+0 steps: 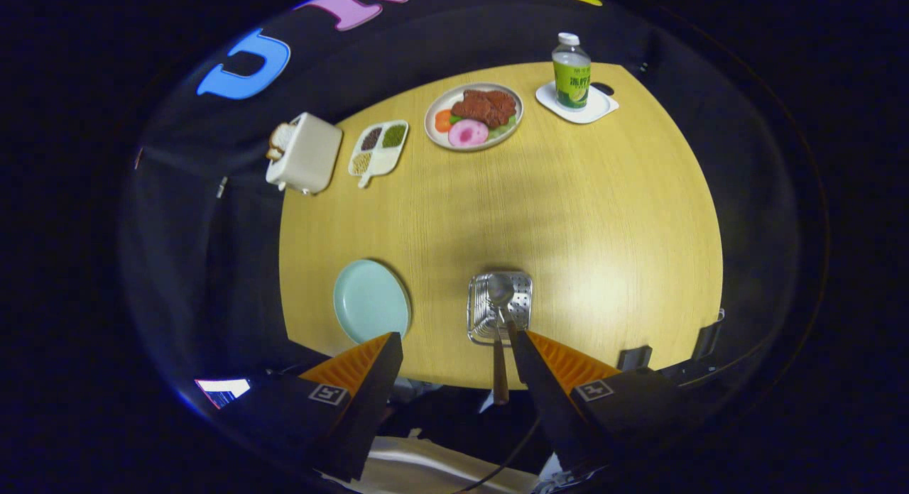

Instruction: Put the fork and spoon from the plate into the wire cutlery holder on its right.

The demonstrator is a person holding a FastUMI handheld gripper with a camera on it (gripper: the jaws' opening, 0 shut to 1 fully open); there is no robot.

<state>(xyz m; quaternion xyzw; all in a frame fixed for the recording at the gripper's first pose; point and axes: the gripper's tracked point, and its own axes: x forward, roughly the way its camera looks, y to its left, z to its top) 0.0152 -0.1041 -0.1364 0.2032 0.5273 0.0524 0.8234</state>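
Seen from above: round table of light yellow wood (582,217), with the gripper (454,348) held high over its near edge. Fingers spread wide apart, pinching nothing, only open air and table edge between them.

Just ahead of the fingers, close to the right fingertip: square wire cutlery holder of shiny metal (500,316). Inside it, a spoon with a metal bowl and brown wooden handle (500,338); bowl lying in the holder, handle sticking out over the near rim toward the camera, between the fingers but nearer to the right one. Cannot tell if a fork lies there too; too small and too many reflections.

To the left of the holder, just beyond the left fingertip: round pale green plate (371,300), nothing on it.

On the far side of the table: cream-coloured toaster (305,155) with bread slices, white divided dish (378,148) with grains, round plate of meat and vegetables (474,116), clear plastic bottle with green label (572,72) standing upright on a white square coaster (595,109).
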